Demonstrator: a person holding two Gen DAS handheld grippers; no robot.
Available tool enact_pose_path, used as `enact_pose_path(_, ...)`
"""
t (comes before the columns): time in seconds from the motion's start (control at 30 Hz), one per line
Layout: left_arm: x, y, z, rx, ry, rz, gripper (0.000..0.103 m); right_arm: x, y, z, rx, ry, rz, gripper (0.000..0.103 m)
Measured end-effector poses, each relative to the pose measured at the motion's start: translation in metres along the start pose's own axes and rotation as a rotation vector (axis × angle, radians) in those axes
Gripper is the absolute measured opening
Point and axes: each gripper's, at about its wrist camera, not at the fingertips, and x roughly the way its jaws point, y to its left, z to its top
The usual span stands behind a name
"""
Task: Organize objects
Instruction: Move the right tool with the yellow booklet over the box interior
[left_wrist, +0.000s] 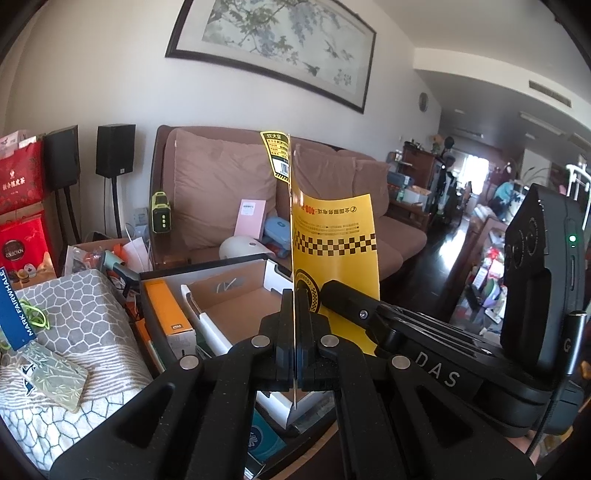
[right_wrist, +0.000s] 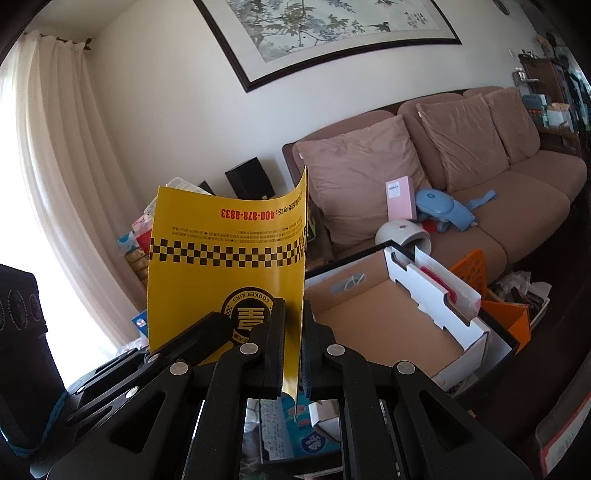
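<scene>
A yellow Cooker King leaflet (left_wrist: 334, 240) with a black checker band is held upright between both grippers. My left gripper (left_wrist: 294, 306) is shut on one edge of it. My right gripper (right_wrist: 293, 317) is shut on another edge, and the leaflet (right_wrist: 229, 254) curves away to the left. The right gripper's body (left_wrist: 424, 339) shows at the right of the left wrist view. Below and behind the leaflet sits an open cardboard box (left_wrist: 236, 306) with white walls, also in the right wrist view (right_wrist: 399, 314).
A brown sofa (right_wrist: 498, 177) holds a pink box (right_wrist: 399, 197), a blue device (right_wrist: 443, 208) and a white dome (right_wrist: 402, 230). A grey patterned pouch (left_wrist: 66, 332) lies left, an orange box (left_wrist: 166, 306) beside the carton. An orange basket (right_wrist: 476, 273) stands right. Speakers (left_wrist: 114, 149) are against the wall.
</scene>
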Motion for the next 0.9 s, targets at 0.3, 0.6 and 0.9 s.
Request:
enact_pose_path(0.3, 0.014, 0.003, -0.003, -0.047, 0.034, -0.013, 0.0, 0.006, -0.01, -0.003, 0.022, 0.017, -0.023, 0.006)
enact_pose_path(0.6, 0.025, 0.005, -0.007, -0.084, 0.069, -0.029, 0.0, 0.01, -0.019, -0.003, 0.04, 0.028, -0.05, 0.006)
enact_pose_path(0.9, 0.034, 0.005, -0.009, -0.091, 0.086, -0.031, 0.0, 0.012, -0.024, -0.006, 0.052, 0.035, -0.068, 0.006)
